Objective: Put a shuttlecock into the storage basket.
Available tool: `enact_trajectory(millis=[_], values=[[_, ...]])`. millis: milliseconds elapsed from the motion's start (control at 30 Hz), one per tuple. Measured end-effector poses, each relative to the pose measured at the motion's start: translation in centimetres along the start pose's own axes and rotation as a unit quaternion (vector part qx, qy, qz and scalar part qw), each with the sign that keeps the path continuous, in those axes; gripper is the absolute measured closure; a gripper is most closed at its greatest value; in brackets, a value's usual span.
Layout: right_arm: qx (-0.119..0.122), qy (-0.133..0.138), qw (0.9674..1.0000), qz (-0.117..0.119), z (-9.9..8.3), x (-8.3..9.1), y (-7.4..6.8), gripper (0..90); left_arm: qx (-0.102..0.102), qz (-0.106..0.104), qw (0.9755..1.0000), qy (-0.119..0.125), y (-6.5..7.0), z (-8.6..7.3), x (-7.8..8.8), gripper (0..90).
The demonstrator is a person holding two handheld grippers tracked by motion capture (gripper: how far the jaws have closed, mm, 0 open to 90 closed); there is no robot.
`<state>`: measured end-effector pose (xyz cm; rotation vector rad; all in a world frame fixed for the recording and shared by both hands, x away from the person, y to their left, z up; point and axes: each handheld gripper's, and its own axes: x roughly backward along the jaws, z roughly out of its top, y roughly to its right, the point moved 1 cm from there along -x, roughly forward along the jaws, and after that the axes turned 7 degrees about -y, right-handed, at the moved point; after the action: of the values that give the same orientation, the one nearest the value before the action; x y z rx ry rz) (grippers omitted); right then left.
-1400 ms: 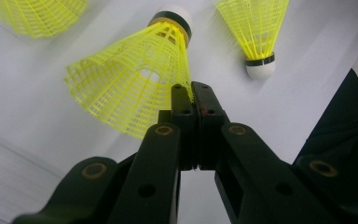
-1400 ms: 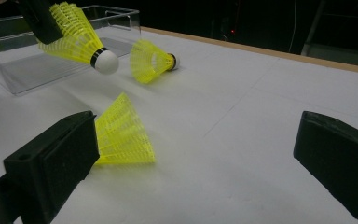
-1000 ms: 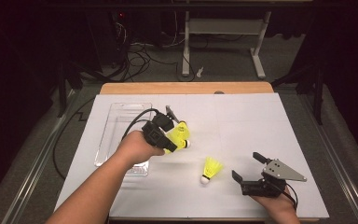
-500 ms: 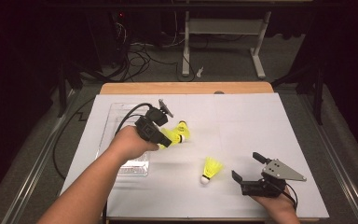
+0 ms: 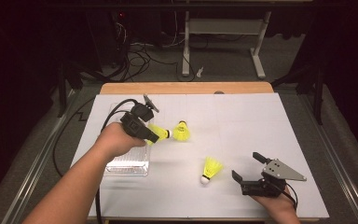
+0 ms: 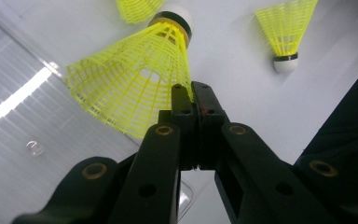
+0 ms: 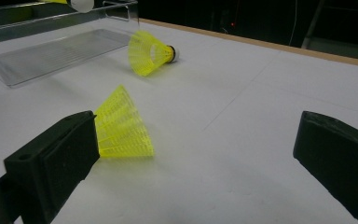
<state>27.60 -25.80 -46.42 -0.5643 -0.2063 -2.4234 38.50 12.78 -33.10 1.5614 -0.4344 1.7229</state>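
A clear tray [image 5: 128, 163] lies at the table's [image 5: 261, 121] left, two shuttlecocks [image 5: 182, 131] [image 5: 211, 169] right of it.

The white-topped bench [image 5: 261, 121] lies beneath both pairs of jaws. Far beyond them, past its wooden edge [image 5: 186, 88], cables [image 5: 140, 51] sprawl on the grey floor [image 5: 223, 70] beside a white stand [image 5: 185, 51].

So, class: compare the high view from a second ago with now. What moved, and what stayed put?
The left gripper, shut on a yellow shuttlecock, carried it away from the person and leftward, toward the clear tray. The shuttlecock lying mid-table, the one near the right gripper, the tray, and the open right gripper stayed as they were.
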Motion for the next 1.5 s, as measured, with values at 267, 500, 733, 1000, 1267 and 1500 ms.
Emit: enact_trajectory(millis=[267,500,733,1000,1267,1500], values=[[-0.001,0.000,1.0000,0.001,0.0,0.0,-0.1,0.6,0.012,0.004,0.9999,0.003,-0.8,-1.0,0.6,89.0],[-0.001,0.001,1.0000,0.000,0.0,0.0,-0.1,0.6,0.025,0.009,0.9996,0.007,-1.8,-1.9,1.1,89.0],[0.000,0.002,1.0000,0.000,0.0,0.0,-0.1,0.6,0.039,0.016,0.9991,0.008,-2.7,-2.8,1.6,89.0],[-0.002,0.003,1.0000,-0.001,0.0,0.1,0.0,0.7,0.054,0.021,0.9983,0.006,-3.6,-4.0,1.9,89.0],[-0.002,0.003,1.0000,0.000,0.0,0.1,0.0,0.7,0.071,0.027,0.9971,0.006,-4.6,-5.1,2.0,89.0],[-0.003,0.002,1.0000,0.000,0.0,0.1,0.0,0.7,0.082,0.033,0.9961,0.004,-5.3,-5.9,1.9,89.0]])
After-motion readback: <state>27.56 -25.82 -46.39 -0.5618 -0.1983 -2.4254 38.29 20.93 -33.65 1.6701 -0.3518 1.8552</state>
